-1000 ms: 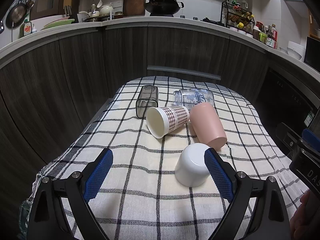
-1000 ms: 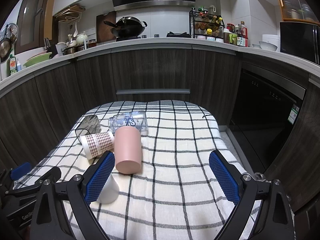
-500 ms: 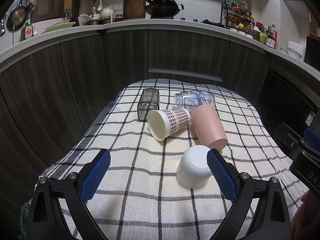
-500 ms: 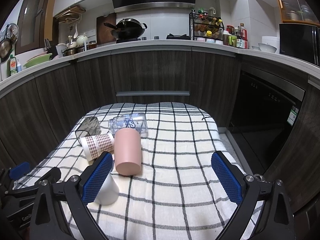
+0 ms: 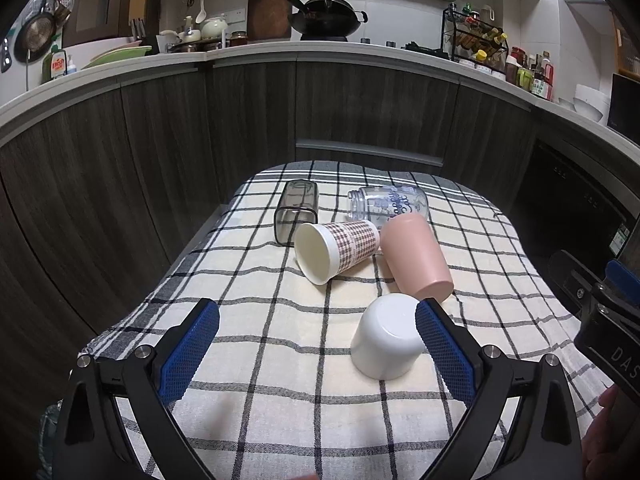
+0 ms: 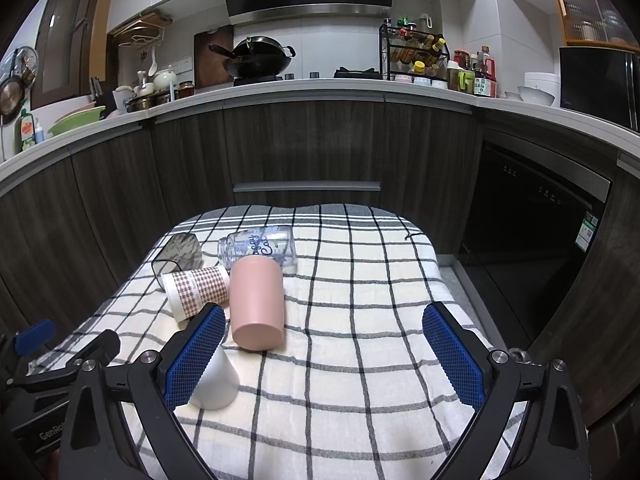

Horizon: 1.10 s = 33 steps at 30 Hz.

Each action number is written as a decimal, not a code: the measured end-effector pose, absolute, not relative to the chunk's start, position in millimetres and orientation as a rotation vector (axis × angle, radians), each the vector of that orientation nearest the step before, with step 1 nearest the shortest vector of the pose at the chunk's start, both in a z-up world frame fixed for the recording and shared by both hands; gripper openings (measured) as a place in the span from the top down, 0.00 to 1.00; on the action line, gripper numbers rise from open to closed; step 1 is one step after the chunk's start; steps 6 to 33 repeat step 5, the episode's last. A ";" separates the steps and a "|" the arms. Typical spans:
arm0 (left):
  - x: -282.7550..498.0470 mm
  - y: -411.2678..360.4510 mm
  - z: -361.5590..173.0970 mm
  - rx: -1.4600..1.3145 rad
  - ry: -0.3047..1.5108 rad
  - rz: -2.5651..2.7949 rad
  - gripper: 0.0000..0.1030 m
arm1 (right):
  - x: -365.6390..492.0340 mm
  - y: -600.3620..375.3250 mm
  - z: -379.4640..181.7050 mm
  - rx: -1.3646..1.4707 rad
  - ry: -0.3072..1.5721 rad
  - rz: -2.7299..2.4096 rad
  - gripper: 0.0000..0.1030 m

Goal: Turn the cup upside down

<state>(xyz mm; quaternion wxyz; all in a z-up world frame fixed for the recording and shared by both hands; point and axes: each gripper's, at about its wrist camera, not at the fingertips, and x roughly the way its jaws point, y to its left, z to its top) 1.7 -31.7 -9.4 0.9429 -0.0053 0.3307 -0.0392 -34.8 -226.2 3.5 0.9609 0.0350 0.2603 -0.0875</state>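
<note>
Currently, left wrist view: the left claw is hanging wide open above the checked cloth covering the worktop, holding nothing. A white cup is sitting base-up, mouth down, just inside the right-hand finger; whether the pad is touching it I cannot tell. Beyond it a pink cup is lying on its side, base toward the camera. A plaid paper cup is lying with its open mouth facing the camera, touching or nearly touching the pink one. Farther back a dark square tumbler and a clear glass jar are also lying down.

Right wrist view: the right claw is likewise spread open and empty. Its left-hand finger is partly hiding the white cup. The pink cup is lying ahead, between the fingers but nearer the left one. The plaid paper cup is lying just beside it.

Judgement: the white cup appears already inverted; four vessels are waiting on their sides. The step in hand looks like choosing the next cup. The pink one is nearest. The next move calls for closing across its wall, lifting, rotating mouth-down, then setting it on bare cloth clear of its neighbours.
</note>
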 end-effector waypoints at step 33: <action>0.7 -31.4 -8.5 -0.005 0.663 -0.072 0.00 | -34.4 -226.3 3.5 0.075 0.530 -0.176 0.04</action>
